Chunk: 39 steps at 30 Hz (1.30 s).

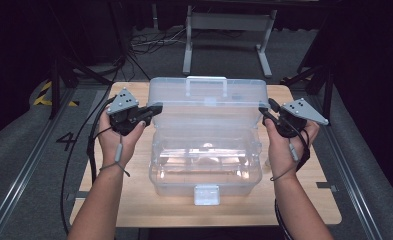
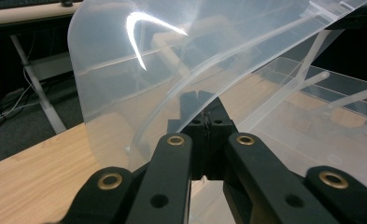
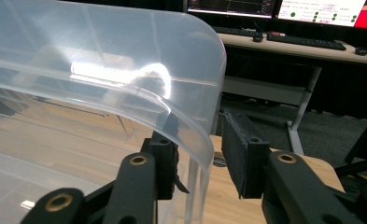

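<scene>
left claw (image 2: pixel 204 109) pinched on lid (image 1: pixel 209 95) edge, right claw (image 3: pixel 200 154) open astride it; next clamp right, swing lid shut on box (image 1: pixel 156 172)

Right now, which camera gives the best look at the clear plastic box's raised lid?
The high view: the whole clear plastic lid stands open, handle on top. The left gripper view and right gripper view show one side edge each, close up.

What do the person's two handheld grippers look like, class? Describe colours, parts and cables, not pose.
Each gripper, left and right, is black with a grey three-cornered plate on top and a black trailing cable. Both gripper views show black jaws with brass-ringed holes. The forearms are bare, with no sleeves.
</scene>
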{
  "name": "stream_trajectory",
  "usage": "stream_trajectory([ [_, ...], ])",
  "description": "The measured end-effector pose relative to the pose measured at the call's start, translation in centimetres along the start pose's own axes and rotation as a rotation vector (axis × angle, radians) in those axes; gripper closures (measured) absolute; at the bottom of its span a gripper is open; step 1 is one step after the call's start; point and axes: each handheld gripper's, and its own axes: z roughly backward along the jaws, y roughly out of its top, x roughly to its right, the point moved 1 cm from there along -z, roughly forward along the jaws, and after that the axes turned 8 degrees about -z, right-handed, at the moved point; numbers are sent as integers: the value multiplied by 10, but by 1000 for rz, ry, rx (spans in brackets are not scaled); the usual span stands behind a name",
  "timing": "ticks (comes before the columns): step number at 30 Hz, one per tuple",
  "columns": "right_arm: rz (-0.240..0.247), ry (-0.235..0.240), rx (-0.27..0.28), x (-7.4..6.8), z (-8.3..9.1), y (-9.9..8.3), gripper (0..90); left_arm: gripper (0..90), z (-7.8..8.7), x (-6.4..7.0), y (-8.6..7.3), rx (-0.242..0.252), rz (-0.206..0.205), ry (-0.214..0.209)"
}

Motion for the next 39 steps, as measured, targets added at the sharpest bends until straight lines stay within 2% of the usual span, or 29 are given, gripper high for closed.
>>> stream_trajectory([
  [3,5,-5,13,-1,-1,1,698,898,0,0,0,-3,-1,1],
  [9,19,-11,33,-4,-2,4,698,898,0,1,0,-11,-10,9],
  [19,36,-28,25,-3,-3,4,736,898,0,2,-2,-13,-13,19],
  [24,46,-33,24,-3,-4,5,741,898,5,2,-2,0,-11,31],
  [31,90,-48,6,-3,-7,8,757,895,15,3,-8,-12,-9,50],
  [39,91,-44,-10,-1,-15,14,758,894,28,-3,-17,-31,9,90],
])
